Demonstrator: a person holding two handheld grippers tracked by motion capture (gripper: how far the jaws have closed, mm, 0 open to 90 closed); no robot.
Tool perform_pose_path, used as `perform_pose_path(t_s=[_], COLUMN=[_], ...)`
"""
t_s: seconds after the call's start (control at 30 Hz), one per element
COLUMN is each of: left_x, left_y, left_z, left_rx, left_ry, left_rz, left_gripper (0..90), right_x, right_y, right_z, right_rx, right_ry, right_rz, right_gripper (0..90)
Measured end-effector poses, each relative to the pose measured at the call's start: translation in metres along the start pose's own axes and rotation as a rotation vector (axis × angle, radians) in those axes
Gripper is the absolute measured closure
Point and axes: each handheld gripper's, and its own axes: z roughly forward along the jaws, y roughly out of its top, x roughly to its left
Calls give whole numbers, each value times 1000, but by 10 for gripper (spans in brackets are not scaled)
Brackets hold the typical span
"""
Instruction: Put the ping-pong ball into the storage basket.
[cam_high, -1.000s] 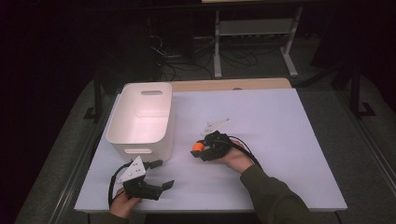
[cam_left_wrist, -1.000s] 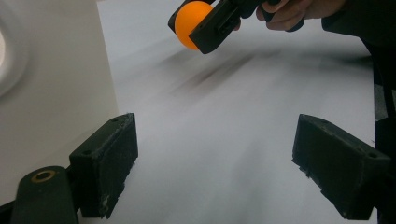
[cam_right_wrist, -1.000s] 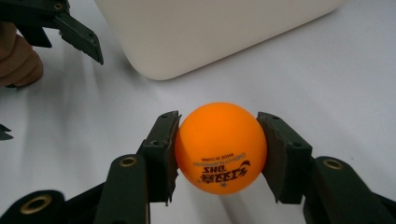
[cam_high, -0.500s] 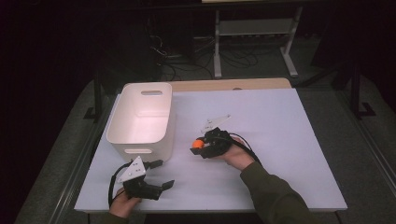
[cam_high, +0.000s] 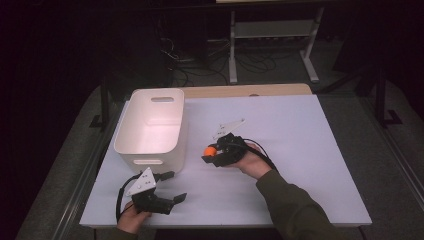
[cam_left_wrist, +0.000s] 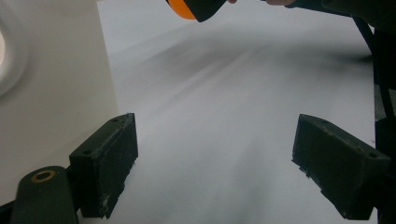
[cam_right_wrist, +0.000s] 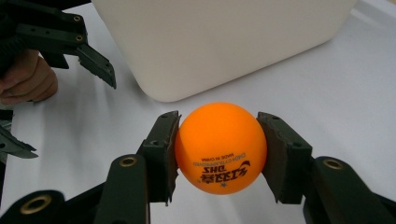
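item: smooth orange plastic table-tennis ball (cam_right_wrist: 220, 147), printed lettering on its underside. location: clamped between the two black pads of your right gripper (cam_right_wrist: 219, 154), one pad on each flank, held just clear of the white tabletop (cam_high: 300, 150). in the high view the ball (cam_high: 209, 149) sits at the gripper's tip, pointing toward the near long wall of the bin.

item: white rectangular plastic storage bin (cam_high: 151, 127) with a slot handle in its far end wall, standing at the left of the table, apparently nothing in it. the ball is beside it, outside, below rim level.

item: your left gripper (cam_high: 170, 187), near the table's front edge, just short of the bin's near corner. jaws spread wide, nothing between them; bare table shows in the gap.

step in hand, as judged: ball picked and carried, not yet binned.

next move calls for: raise your right hand until the ball clears the rim, carry it over the bin's opening, then part the jaws. keep the squeeze steady; a light round ball may pop out if pinched off-centre.
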Motion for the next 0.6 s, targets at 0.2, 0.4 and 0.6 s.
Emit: perform_pose_path(t_s=[0.2,0.4,0.6], left_x=[0,0,0], left_y=[0,0,0], left_z=[0,0,0], left_rx=[0,0,-1], left_ry=[1,0,0], left_rz=[2,3,4], left_gripper=[141,141,141], right_x=[1,1,0], right_y=[7,12,18], right_z=[-1,-3,-7], right_rx=[3,6,-4], right_ry=[8,11,14], right_rz=[-3,-18,-16], right_gripper=[498,498,498])
